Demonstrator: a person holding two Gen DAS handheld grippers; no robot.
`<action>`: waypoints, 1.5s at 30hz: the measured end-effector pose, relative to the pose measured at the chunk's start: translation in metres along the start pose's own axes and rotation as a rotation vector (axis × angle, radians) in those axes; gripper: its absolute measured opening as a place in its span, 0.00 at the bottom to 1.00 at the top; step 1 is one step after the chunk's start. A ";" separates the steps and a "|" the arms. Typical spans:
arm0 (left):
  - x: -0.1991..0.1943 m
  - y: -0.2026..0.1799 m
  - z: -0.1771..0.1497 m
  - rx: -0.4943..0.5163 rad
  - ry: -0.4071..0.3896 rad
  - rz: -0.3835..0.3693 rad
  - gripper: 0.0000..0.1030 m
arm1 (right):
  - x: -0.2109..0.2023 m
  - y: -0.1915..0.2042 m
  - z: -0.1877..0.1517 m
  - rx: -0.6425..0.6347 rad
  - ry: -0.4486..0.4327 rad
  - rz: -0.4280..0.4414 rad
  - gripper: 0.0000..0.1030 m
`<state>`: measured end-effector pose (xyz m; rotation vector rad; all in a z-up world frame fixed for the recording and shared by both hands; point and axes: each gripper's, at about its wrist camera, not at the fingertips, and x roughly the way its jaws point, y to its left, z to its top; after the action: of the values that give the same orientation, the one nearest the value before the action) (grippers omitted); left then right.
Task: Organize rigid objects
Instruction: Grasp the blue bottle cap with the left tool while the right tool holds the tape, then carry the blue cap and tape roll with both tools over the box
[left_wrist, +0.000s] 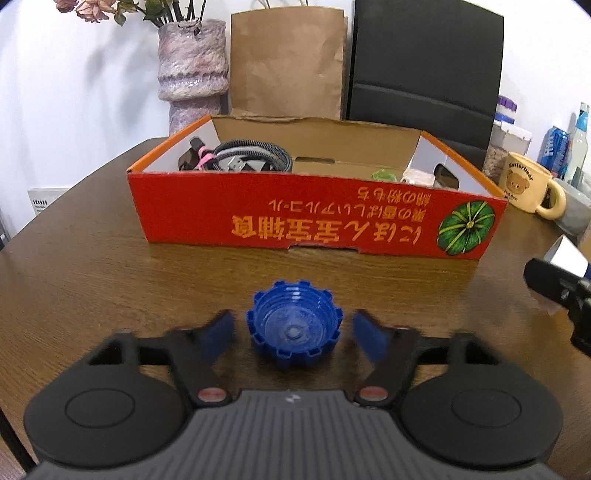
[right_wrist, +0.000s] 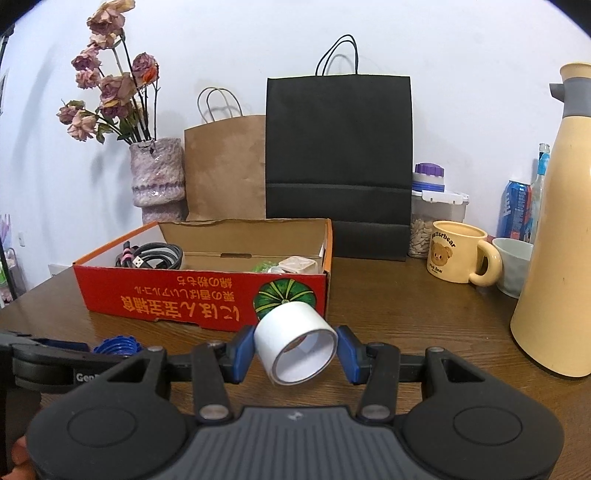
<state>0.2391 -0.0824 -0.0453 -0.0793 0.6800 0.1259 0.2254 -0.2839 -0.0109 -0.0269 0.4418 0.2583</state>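
While poised in front of a red cardboard box (left_wrist: 314, 221) printed with yellow lettering and a green pumpkin, open-topped on a brown wooden table (left_wrist: 110, 277), lines up two more pieces for sorting.

Just before the middle of the box's near wall: blue notched plastic screw cap (left_wrist: 291, 332), lying mouth-up on the wood. Bracketed by the left gripper (left_wrist: 293, 325), jaws drawn in narrow but clear of it, with a sliver of table at either side. Sits flat and low, so seems to call for a level pinch across the notched rim.

Before the box's pumpkin-print corner, lifted off the table: white roll of tape (right_wrist: 295, 343). Clamped across its width between the blue pads of the right gripper (right_wrist: 295, 350), hollow core turned towards the camera. Held so, probably, to stop any rolling and to clear the box's wall on the way in.

Already inside the box, at the end away from the pumpkin: coil of black and grey cables (left_wrist: 251, 158). At the pumpkin end, something green and a small pale block, too hidden to name.

Outside the box, beyond its pumpkin end: cream mug with a bear print (left_wrist: 524, 184), apparently no part of the sorting.

Judged stage: tape ready to go over the wall, cap not yet gripped.
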 end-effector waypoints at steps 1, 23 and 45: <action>-0.002 0.000 -0.001 0.002 -0.009 0.014 0.54 | 0.000 0.000 0.000 0.000 -0.001 0.000 0.46; -0.053 0.028 0.000 -0.003 -0.152 -0.049 0.54 | -0.015 0.015 0.001 -0.028 -0.047 0.035 0.46; -0.064 0.033 0.052 -0.058 -0.291 -0.072 0.54 | -0.004 0.050 0.029 0.050 -0.190 0.033 0.46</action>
<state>0.2173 -0.0495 0.0346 -0.1382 0.3829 0.0861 0.2213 -0.2345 0.0187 0.0530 0.2599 0.2791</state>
